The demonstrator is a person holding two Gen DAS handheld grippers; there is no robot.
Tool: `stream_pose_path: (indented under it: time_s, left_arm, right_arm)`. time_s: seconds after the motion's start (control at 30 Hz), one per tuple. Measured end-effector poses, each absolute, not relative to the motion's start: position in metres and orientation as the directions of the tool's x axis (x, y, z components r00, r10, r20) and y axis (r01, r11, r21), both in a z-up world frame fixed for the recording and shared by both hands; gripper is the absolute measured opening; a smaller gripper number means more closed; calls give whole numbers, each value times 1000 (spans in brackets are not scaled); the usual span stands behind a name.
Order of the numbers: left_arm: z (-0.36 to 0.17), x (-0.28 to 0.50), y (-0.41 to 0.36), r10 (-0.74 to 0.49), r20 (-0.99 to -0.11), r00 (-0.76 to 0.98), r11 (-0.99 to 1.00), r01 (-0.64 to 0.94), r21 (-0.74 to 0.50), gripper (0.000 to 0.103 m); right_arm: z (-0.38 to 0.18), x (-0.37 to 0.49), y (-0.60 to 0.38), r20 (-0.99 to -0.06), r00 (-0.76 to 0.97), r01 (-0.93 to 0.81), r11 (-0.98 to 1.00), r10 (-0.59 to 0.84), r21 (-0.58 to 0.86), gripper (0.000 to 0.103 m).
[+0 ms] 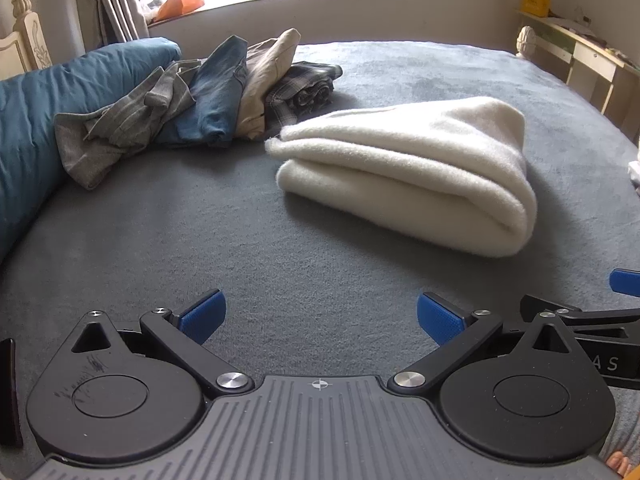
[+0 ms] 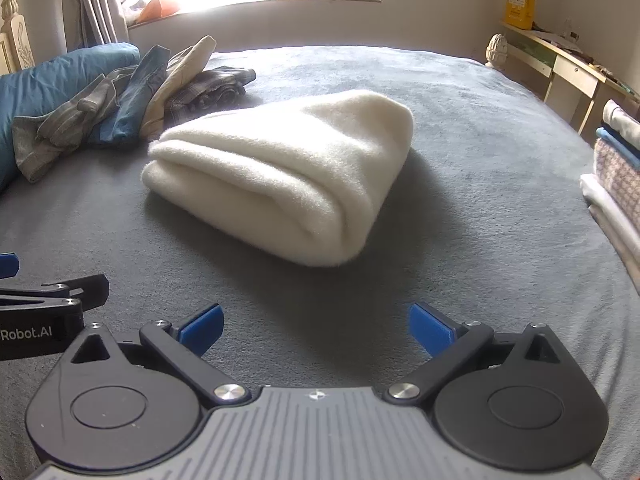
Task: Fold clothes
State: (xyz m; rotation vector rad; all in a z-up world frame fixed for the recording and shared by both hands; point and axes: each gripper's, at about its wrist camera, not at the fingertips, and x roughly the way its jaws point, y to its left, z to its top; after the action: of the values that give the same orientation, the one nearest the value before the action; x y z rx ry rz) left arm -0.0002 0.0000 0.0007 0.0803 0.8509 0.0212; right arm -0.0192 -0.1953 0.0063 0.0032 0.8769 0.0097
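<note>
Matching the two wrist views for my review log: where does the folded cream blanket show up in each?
Left wrist: folded cream blanket lies right of centre on the grey bed.
Right wrist: folded cream blanket lies just left of centre.
Shared landmark: the pile of unfolded clothes behind it to its left, against the blue pillow.

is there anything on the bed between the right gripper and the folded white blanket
Nothing visible. Only bare grey bedcover lies between the open right gripper and the white blanket. The pile of clothes sits beyond it, to the left.
</note>
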Motion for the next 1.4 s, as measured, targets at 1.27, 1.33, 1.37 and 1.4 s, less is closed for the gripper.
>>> stream_pose_path:
  time_s: [1.27, 1.33, 1.37, 1.4]
  left_arm:
    - [0, -4, 4, 84, -753, 653, 995, -10, 102, 103]
    - [0, -4, 4, 85, -753, 653, 995, -10, 103, 103]
    - [0, -3, 5, 85, -753, 653, 995, -10, 104, 103]
    - [0, -2, 5, 86, -753, 652, 995, -11, 104, 103]
  right_arm:
    - [7, -21, -196, -777, 628, 37, 999, -50, -34, 102]
    - [7, -21, -195, -776, 629, 36, 999, -51, -37, 102]
    - [7, -21, -196, -776, 629, 35, 999, -52, -38, 102]
    - [7, -21, -195, -775, 630, 36, 999, -53, -38, 102]
